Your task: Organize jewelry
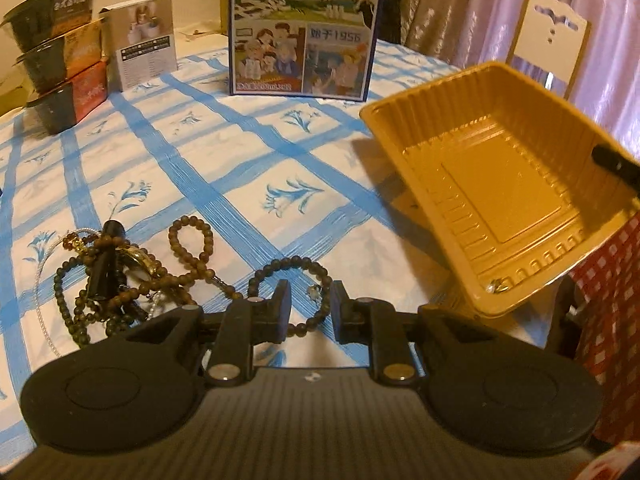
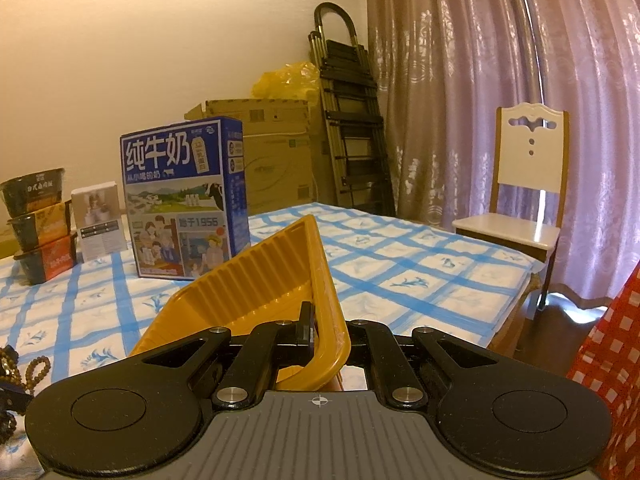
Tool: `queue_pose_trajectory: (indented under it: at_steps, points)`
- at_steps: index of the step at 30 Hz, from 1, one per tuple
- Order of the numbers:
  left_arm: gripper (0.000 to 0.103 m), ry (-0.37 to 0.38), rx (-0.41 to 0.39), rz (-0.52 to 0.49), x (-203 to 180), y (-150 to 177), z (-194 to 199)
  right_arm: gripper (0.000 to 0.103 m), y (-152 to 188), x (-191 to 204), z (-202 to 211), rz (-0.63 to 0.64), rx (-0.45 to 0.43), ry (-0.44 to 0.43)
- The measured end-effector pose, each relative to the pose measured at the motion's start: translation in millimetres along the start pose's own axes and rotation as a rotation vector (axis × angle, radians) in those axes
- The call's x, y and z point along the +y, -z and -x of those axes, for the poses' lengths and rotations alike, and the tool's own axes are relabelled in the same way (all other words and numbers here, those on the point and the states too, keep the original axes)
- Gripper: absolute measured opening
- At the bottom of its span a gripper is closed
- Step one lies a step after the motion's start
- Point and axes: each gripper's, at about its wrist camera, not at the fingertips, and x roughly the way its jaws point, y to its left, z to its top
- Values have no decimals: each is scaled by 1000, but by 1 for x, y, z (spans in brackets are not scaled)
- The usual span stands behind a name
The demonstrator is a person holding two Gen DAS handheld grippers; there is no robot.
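Right gripper (image 2: pixel 325 334) clamped on the rim of the yellow tray (image 1: pixel 500 184), holding it tilted off the table (image 1: pixel 224 184) near the table's right edge; the near corner overhangs red checked cloth (image 1: pixel 612 280). One small shiny piece (image 1: pixel 496 286) sits in the tray's low corner, too small to identify, maybe an earring.

Left gripper (image 1: pixel 311 306): jaws slightly apart, nothing pinched; a dark bead bracelet (image 1: pixel 296 276) lies on the table around and between the tips. Left of it, a tangle of brown bead strands (image 1: pixel 120 276), gold bits and a thin clear chain, with a black cylinder (image 1: pixel 106 264) on top; individual pieces hard to separate.

Open tablecloth mid-table between the beads and the milk box (image 1: pixel 302 28). Stacked bowls (image 1: pixel 56 60) and a small white box (image 1: pixel 142 44) at far left.

Tray is thin ribbed plastic with a flat floor panel. Cloth is white with a blue grid and flower print. Chair (image 2: pixel 524 200) stands beyond the far right corner; curtain behind.
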Motion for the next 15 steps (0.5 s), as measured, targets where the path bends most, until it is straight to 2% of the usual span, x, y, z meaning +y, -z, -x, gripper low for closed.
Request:
queue_pose_trajectory:
  at_steps: [15]
  points:
    - [17, -26, 37, -57, -2, -3, -31, 6, 3, -7, -2, -22, 3, 7]
